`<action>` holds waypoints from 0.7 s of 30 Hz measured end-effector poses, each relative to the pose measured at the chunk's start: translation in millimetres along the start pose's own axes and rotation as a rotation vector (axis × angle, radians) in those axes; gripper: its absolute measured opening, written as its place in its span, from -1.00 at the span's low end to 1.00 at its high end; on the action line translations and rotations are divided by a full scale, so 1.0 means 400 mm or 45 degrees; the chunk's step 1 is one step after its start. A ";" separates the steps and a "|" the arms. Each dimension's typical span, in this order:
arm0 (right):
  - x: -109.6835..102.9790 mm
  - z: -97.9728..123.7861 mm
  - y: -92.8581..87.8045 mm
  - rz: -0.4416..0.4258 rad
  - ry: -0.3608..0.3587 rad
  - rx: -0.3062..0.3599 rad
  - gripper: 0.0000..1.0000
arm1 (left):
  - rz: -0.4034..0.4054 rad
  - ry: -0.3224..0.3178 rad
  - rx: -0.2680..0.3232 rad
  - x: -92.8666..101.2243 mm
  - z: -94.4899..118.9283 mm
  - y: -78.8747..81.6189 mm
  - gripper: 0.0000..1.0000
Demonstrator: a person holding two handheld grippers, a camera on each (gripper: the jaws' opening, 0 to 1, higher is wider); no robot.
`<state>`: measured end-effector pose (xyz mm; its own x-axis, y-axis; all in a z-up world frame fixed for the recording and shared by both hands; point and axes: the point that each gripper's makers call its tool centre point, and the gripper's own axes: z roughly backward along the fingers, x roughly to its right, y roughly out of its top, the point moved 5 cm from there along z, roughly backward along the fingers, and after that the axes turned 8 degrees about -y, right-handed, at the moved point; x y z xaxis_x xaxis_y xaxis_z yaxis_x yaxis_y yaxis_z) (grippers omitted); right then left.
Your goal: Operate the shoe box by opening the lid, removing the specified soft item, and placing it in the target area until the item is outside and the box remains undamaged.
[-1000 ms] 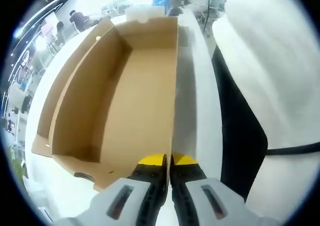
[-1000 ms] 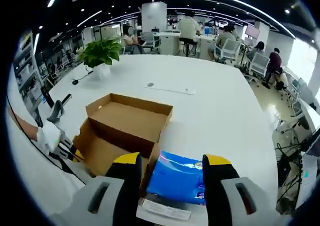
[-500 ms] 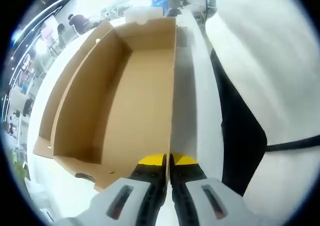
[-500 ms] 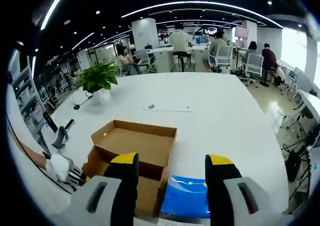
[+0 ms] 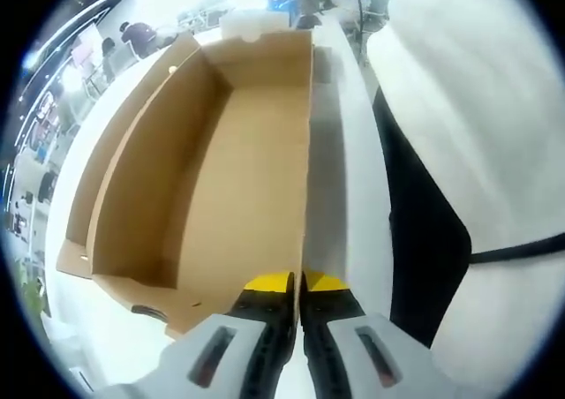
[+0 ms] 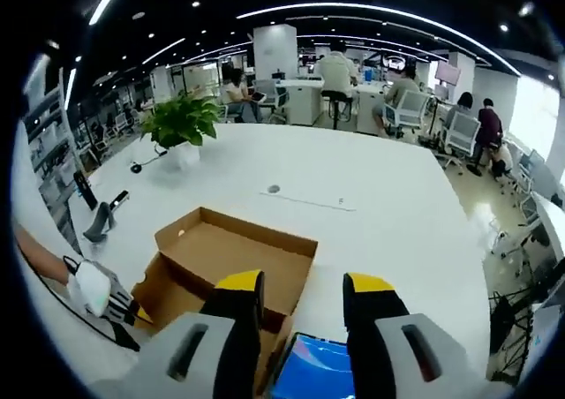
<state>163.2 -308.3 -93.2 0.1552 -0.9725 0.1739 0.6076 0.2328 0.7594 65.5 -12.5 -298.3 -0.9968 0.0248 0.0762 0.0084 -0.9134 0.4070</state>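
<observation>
The brown cardboard shoe box (image 6: 237, 256) stands open on the white table (image 6: 380, 196), and its inside looks bare. Its flipped-back lid (image 5: 229, 178) stretches away from my left gripper (image 5: 298, 284), which is shut on the lid's near edge wall. The same left gripper (image 6: 132, 312) shows at the box's left side, held by a gloved hand. A blue soft pack (image 6: 313, 374) lies low between the jaws of my right gripper (image 6: 305, 286), which stands open; the pack sits to the right of the box, and I cannot tell whether the jaws touch it.
A person's white sleeve (image 5: 477, 108) fills the right of the left gripper view. A potted plant (image 6: 181, 118) and small dark items (image 6: 95, 222) sit at the table's far left. People sit at desks (image 6: 340, 77) beyond the table. A pale strip (image 6: 309, 200) lies mid-table.
The right gripper's jaws have come closer together, and the blue pack has slid lower in that view as the camera tilted. The left gripper stays shut on the lid edge.
</observation>
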 end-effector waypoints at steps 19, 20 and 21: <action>0.027 -0.128 0.005 -0.256 -0.058 -0.118 -0.28 | 0.009 0.005 0.002 -0.004 0.000 0.002 -0.95; 0.026 -0.129 0.007 -0.265 -0.057 -0.114 -0.28 | 0.008 0.007 0.003 -0.004 0.000 0.001 -0.95; 0.016 -0.140 0.012 -0.335 -0.058 -0.118 -0.29 | 0.008 0.009 0.004 -0.003 0.000 0.001 -0.95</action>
<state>210.8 -312.9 -123.5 -0.0514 -0.9986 0.0083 0.6914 -0.0296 0.7219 66.7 -12.9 -298.1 -0.9973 0.0159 0.0723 0.0151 -0.9123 0.4093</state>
